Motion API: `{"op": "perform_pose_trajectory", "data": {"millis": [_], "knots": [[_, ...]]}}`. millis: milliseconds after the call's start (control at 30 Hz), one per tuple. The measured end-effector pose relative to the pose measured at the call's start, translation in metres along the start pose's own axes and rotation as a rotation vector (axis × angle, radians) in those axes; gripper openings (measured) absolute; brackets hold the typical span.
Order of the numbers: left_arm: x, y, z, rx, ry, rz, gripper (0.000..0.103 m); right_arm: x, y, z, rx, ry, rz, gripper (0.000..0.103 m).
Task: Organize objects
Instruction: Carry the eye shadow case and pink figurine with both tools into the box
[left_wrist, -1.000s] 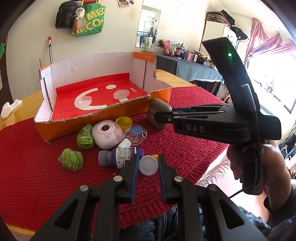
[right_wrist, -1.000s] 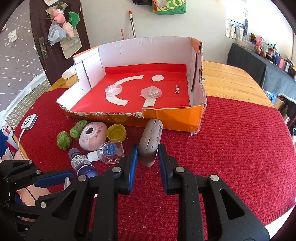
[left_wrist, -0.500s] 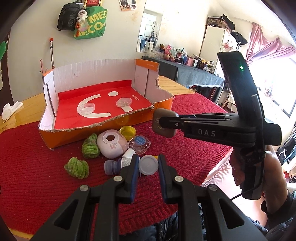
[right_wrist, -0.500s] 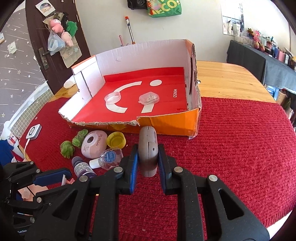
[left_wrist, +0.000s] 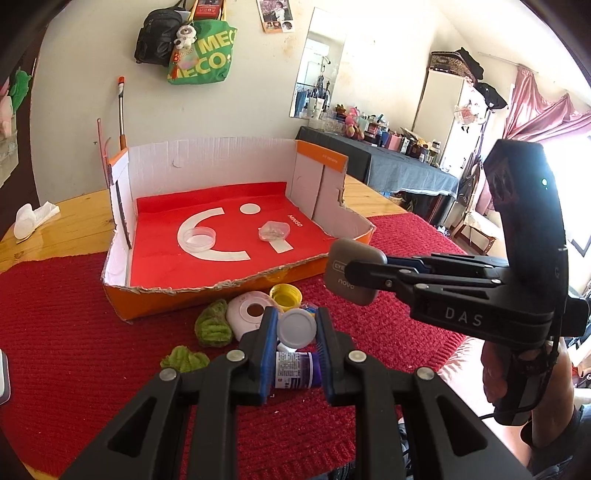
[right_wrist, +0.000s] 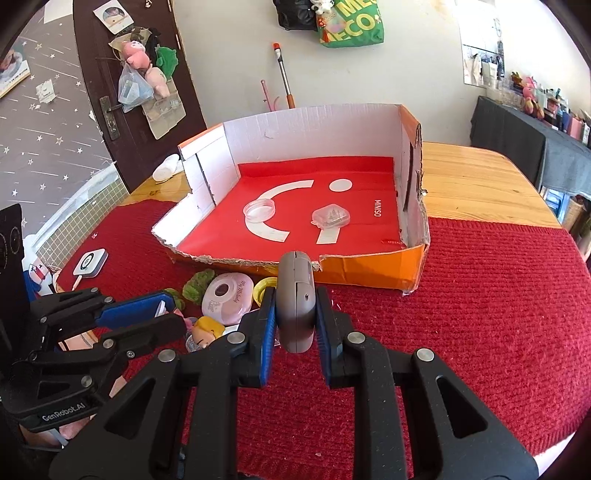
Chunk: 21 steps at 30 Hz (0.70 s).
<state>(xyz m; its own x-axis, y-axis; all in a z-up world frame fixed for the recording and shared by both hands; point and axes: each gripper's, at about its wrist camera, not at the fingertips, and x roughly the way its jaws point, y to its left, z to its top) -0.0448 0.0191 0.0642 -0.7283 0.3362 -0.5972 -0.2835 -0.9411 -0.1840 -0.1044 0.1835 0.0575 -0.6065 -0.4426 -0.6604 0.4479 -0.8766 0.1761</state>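
While the right gripper (right_wrist: 294, 325) is clamped on a grey case (right_wrist: 296, 302), holding it on edge between the blue pads (right_wrist: 266, 325) with its rounded end pointing forward, the left gripper (left_wrist: 295, 334) is closed on a small white round lid (left_wrist: 297, 326), gripped flat-face toward the camera. In the left wrist view the grey case (left_wrist: 351, 271) hangs in the air just in front of the near right corner of the box, clear of the cloth. Directly beneath the left gripper's fingers lies a purple bottle (left_wrist: 295, 369) on its side, label up. Just beyond it sit a pink round case (left_wrist: 247, 314) with a dark hole in its top and a yellow cap (left_wrist: 285, 295), both close to the torn front wall of the box. Two green fuzzy bundles (left_wrist: 212, 325) lie to the left of the pink case, one nearer the camera than the other. All of these rest on a red knitted cloth (right_wrist: 480, 314) that covers the near part of a wooden table (right_wrist: 472, 177). The cardboard box (right_wrist: 369, 269) stands open on the cloth, orange outside, white on its inner walls, with a red floor printed with a white smiling face. Inside it are a clear round dish (right_wrist: 259, 210) on the white curve and a clear small plastic container (right_wrist: 330, 218) to its right, well apart from each other.
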Motion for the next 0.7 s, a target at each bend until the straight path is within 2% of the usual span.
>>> {"op": "perform_pose_trajectory", "data": {"millis": [700], "knots": [[-0.006,0.022,0.039,-0.002,-0.091,0.055,0.021,-0.001,0.012,0.029,-0.065,-0.041,0.014,0.019]]}}
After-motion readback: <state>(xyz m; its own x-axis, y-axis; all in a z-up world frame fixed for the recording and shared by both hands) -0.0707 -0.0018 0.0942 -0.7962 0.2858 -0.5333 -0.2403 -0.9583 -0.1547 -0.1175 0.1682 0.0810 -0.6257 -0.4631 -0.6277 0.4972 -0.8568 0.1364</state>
